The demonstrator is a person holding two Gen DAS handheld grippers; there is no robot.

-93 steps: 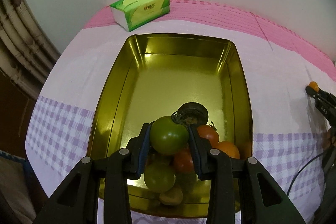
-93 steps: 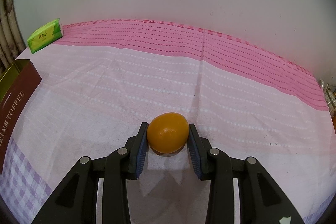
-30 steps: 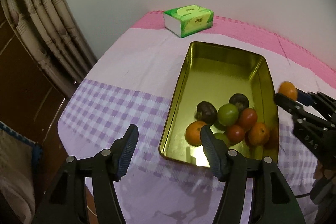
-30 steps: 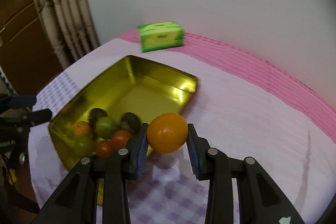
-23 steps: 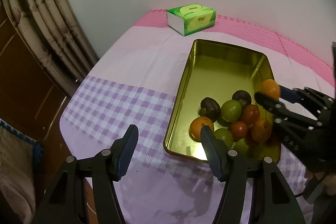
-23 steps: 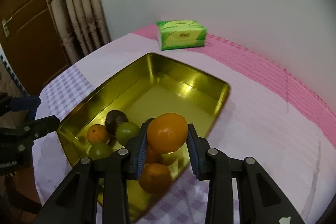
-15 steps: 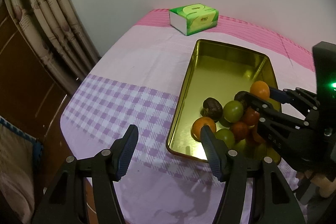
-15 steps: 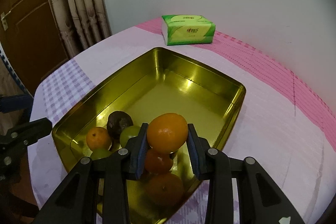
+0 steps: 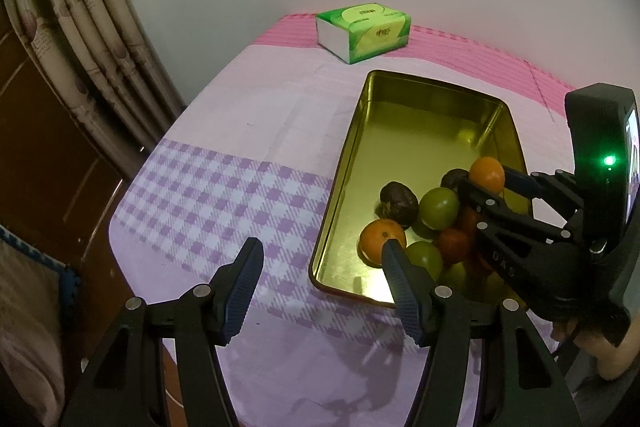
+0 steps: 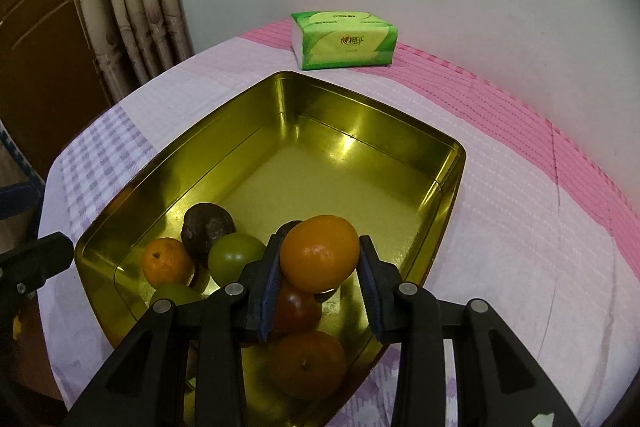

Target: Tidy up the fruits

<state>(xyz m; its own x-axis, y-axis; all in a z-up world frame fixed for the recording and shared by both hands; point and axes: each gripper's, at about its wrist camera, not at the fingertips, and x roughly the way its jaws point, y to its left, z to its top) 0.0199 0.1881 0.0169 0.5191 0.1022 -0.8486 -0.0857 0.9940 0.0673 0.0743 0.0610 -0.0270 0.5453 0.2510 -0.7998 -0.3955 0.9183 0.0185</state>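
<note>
Pink-and-lilac checked cloth (image 9: 224, 187) covers the table, a green tissue pack (image 10: 344, 41) by the white wall, curtains to one side. Over the gold tin (image 10: 360, 107), the right gripper (image 10: 320, 263) has just begun easing its jaws, the orange (image 10: 319, 253) between them above the piled fruit (image 10: 236, 259). Best to lower it beside the pile before opening fully, lest it roll. The left gripper (image 9: 320, 279) waits empty, fingers apart, just short of the tin.

Dark fruit (image 10: 290, 228) mostly hidden behind the orange (image 10: 319, 252) in the right claw (image 10: 319, 277), red fruit (image 10: 297, 308) beneath partly covered, tin's (image 10: 452, 187) near corner cut off below the claw, tissue-pack (image 10: 344, 45) lettering too small to read.
</note>
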